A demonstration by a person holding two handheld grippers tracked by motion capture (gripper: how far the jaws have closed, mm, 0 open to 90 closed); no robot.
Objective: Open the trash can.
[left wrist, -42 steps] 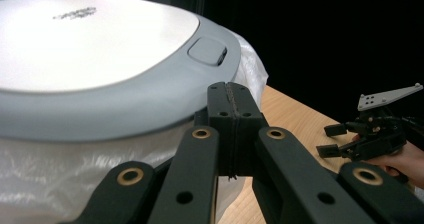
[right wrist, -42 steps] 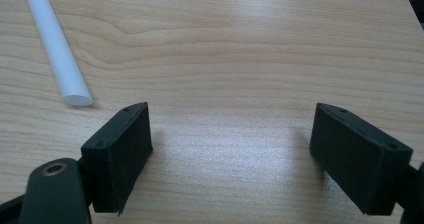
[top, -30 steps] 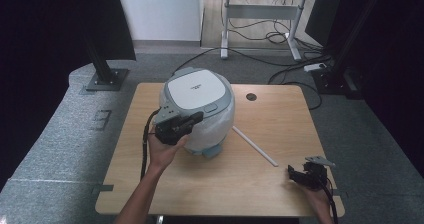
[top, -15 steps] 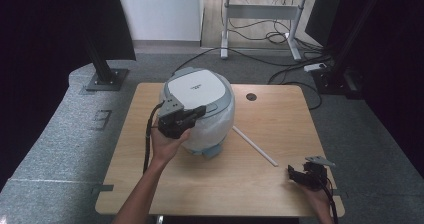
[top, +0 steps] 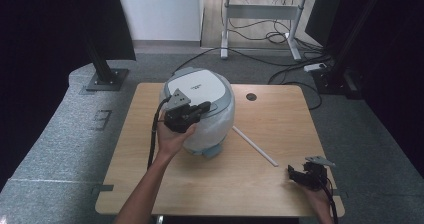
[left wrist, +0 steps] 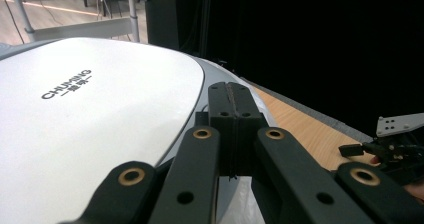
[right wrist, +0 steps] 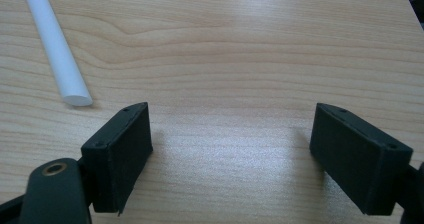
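Near right corner of the table (top: 150,184), the right gripper (top: 301,175) sits low over bare wood, jaws spread wide with nothing between them. In the right gripper view the rounded end of the white rod (right wrist: 55,46) lies just beyond its left jaw, apart from it. In the high view that rod (top: 254,146) runs diagonally across the tabletop, between the right gripper and the cooker. Further in, the left hand (top: 172,136) holds the left gripper (top: 202,109) up against the near left side of the rice cooker (top: 212,119), jaws pressed together, tips at the rim of the white lid (left wrist: 95,109). Whether they actually touch it, I can't tell. The cooker stands upright at the table's middle, toward the far edge, lid down.
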